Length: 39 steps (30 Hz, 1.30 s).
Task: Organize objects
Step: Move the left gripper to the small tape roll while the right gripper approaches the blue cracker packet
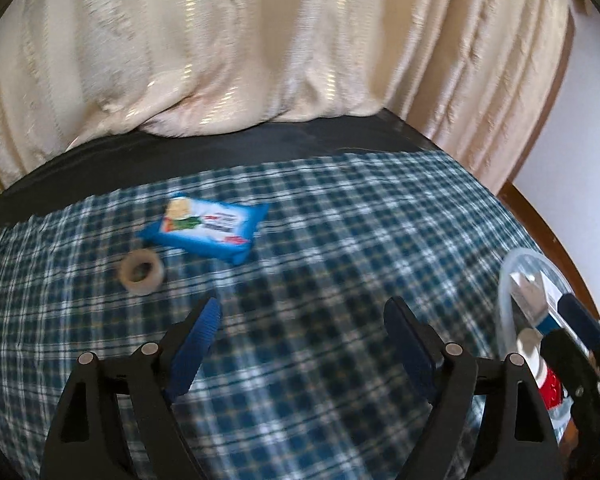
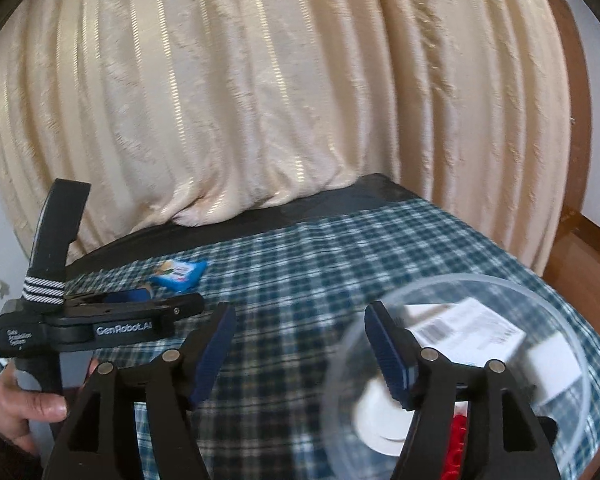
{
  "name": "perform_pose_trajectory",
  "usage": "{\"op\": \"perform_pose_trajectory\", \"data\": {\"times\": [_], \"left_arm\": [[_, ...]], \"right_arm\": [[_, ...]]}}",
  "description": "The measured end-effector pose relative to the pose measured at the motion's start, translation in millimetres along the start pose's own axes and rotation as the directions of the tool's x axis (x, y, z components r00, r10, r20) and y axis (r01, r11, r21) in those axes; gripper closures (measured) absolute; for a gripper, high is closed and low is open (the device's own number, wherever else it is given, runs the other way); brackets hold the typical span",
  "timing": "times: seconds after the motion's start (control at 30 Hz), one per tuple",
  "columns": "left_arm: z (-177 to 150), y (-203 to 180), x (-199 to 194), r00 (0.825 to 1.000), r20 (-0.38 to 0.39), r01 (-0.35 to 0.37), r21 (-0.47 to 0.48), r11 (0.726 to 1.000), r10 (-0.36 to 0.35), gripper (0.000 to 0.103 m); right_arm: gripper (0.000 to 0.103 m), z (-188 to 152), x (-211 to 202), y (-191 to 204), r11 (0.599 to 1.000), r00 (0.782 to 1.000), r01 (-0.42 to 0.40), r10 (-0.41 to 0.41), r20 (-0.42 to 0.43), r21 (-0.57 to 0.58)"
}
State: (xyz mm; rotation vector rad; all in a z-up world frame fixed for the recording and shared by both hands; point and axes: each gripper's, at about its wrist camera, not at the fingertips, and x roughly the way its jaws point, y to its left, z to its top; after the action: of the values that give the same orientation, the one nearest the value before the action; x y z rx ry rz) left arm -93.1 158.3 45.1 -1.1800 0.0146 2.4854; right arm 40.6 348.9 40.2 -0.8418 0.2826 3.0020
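As we look forward from the left wrist, our left gripper (image 1: 300, 320) hangs nearest, its blue-padded fingers spread wide with nothing between them, above a counter draped in a blue and white checked cloth (image 1: 340, 240). Our right gripper (image 2: 300, 324) is likewise spread and holds nothing; it hovers at the near rim of a clear plastic bowl (image 2: 572, 320) on the right side of the cloth. Inside the bowl we see a white box with a barcode (image 2: 468, 336), a white round item (image 2: 376, 420) and something red (image 2: 456, 444), all blurred. Farther ahead and to the left, a small roll of clear tape (image 1: 142, 271) lies on the cloth, and just beyond it a blue snack packet (image 1: 206, 228) lies flat, well apart from the bowl. Behind the counter hangs a cream curtain (image 1: 240, 40).
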Motion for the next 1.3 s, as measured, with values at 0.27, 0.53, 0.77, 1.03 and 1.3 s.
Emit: {"op": "perform_pose_trajectory", "data": {"times": [0.27,0.53,0.77,1.03,1.3], "left_arm": [[4,51,8,0.995,-0.001,-0.097,-0.098,0.990,0.098,0.018],[3,93,25,0.986,-0.020,-0.166,-0.157,0.974,0.165,0.018],[4,104,38,0.983,-0.026,-0.184,-0.163,0.969,0.182,0.020],[9,105,44,0.973,-0.014,-0.232,-0.129,0.964,0.232,0.043],[7,97,44,0.973,-0.003,-0.229,-0.079,0.970,0.229,0.064]], "right_arm": [[0.031,-3,22,29,0.996,0.996,-0.057,0.053,-0.065,-0.066],[0.031,-8,38,47,0.990,0.990,-0.098,0.087,-0.109,-0.102],[0.031,-7,51,56,0.985,0.982,-0.134,0.117,-0.149,-0.109],[0.031,-5,66,64,0.983,0.979,-0.134,0.112,-0.172,-0.127],[0.031,1,79,77,0.977,0.973,-0.150,0.118,-0.199,-0.154]]}}
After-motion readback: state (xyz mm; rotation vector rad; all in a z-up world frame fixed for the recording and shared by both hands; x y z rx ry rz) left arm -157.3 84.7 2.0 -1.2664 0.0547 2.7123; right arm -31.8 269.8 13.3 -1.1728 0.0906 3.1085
